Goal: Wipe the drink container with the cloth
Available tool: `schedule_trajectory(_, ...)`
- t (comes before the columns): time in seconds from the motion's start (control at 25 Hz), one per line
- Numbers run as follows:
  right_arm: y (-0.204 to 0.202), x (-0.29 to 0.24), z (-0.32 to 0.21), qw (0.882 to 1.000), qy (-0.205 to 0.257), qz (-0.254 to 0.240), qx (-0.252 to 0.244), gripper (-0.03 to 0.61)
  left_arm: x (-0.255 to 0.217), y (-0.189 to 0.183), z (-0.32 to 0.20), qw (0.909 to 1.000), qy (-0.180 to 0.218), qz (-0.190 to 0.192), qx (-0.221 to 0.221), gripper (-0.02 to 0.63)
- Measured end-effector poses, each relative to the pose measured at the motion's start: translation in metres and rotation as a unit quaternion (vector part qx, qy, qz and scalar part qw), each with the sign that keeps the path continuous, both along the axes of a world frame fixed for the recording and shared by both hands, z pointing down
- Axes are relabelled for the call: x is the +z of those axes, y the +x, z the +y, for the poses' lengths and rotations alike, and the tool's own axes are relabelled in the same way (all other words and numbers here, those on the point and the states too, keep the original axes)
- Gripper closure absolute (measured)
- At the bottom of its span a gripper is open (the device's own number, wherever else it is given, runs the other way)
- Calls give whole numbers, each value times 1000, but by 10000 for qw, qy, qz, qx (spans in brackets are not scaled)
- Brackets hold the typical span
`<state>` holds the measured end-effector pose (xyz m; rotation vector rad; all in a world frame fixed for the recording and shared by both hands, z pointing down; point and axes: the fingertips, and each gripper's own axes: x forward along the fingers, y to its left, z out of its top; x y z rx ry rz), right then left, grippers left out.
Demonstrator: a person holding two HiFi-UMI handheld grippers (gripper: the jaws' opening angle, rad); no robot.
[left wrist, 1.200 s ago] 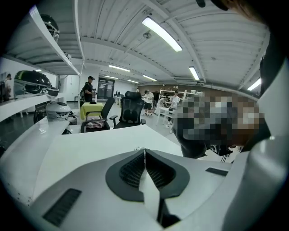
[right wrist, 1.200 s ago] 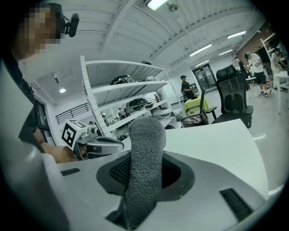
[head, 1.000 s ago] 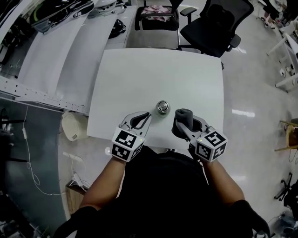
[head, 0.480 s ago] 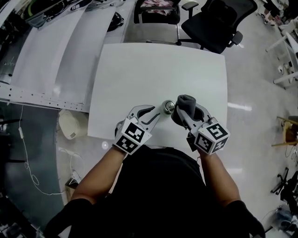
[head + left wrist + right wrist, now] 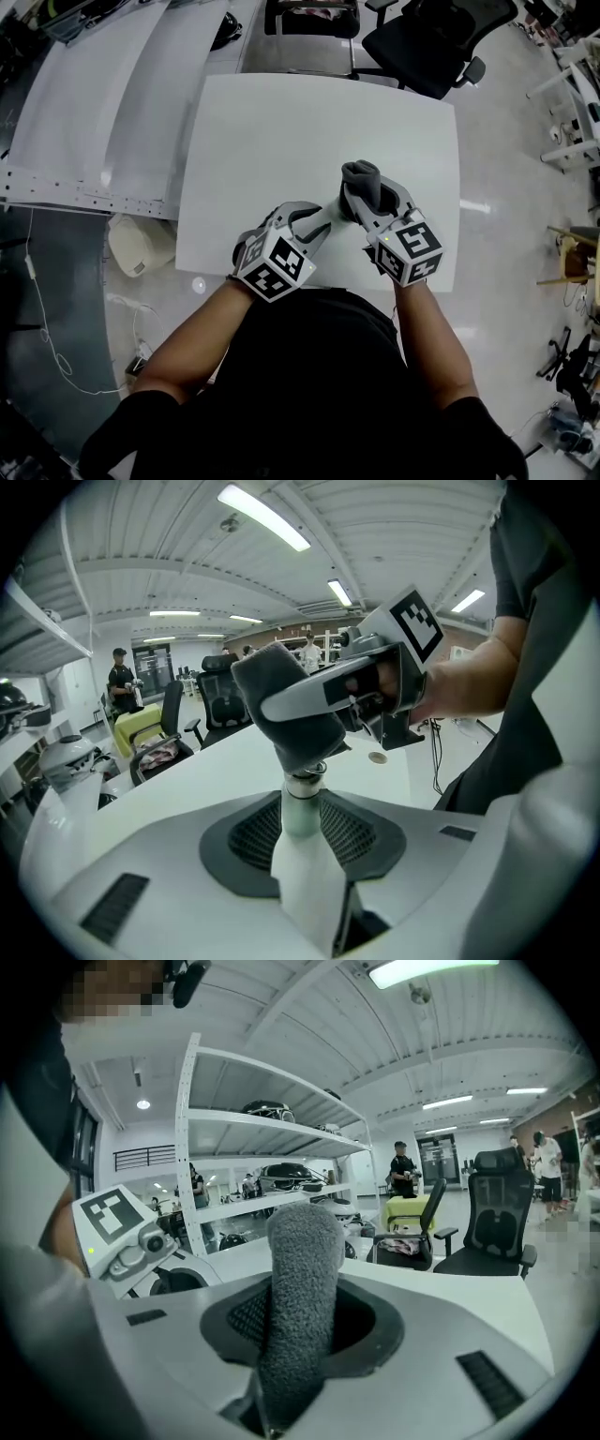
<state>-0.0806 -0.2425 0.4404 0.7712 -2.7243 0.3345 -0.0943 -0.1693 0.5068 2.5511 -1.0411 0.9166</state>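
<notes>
The drink container (image 5: 302,864), a white bottle with a metal cap, stands between the jaws of my left gripper (image 5: 300,829), which are opening. I cannot see the pads pressing on it. In the head view the left gripper (image 5: 319,221) reaches in from the near left and hides the bottle. My right gripper (image 5: 367,195) is shut on a rolled grey cloth (image 5: 361,180), which sticks out past its fingertips. The cloth (image 5: 286,726) rests on top of the bottle's cap (image 5: 306,778). The right gripper view is filled by the cloth (image 5: 300,1307) clamped between its jaws.
The white table (image 5: 281,131) carries nothing else that I can see. A black office chair (image 5: 422,37) stands behind its far edge. White shelving boards (image 5: 84,94) run along the left. The glossy floor (image 5: 516,234) lies to the right.
Both grippers moved forward and inward to the bottle. The left jaws, shut a second ago, now stand apart around it. The cloth has come over the cap.
</notes>
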Motion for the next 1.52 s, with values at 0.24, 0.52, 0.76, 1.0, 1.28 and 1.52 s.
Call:
schedule_trajectory(0.24, -7, 20, 0, 9980, 252, 558, -150, 466, -1, -3, -1, 9998, -86, 186, -8, 482)
schedule_trajectory(0.52, 1, 31, -4, 9979, 148, 632, 19, 466, -1, -10, 0, 9997, -63, 237, -71, 482)
schedule_trajectory(0.76, 14, 34, -11, 9986, -108, 480, 211, 466, -4, -9, 0, 9998, -45, 193, -64, 482)
schedule_trajectory(1.0, 28, 40, -18, 9978, -330, 393, 420, 466, -5, -4, 0, 9998, -45, 172, -37, 482)
schedule_trajectory(1.28, 42, 43, -22, 9968, -496, 263, 574, 466, -8, 2, -4, 9999, 7, 120, 3, 474)
schedule_trajectory(1.52, 61, 48, -23, 9954, -498, 311, 763, 466, 1, 4, -10, 10000, 7, -44, 47, 462)
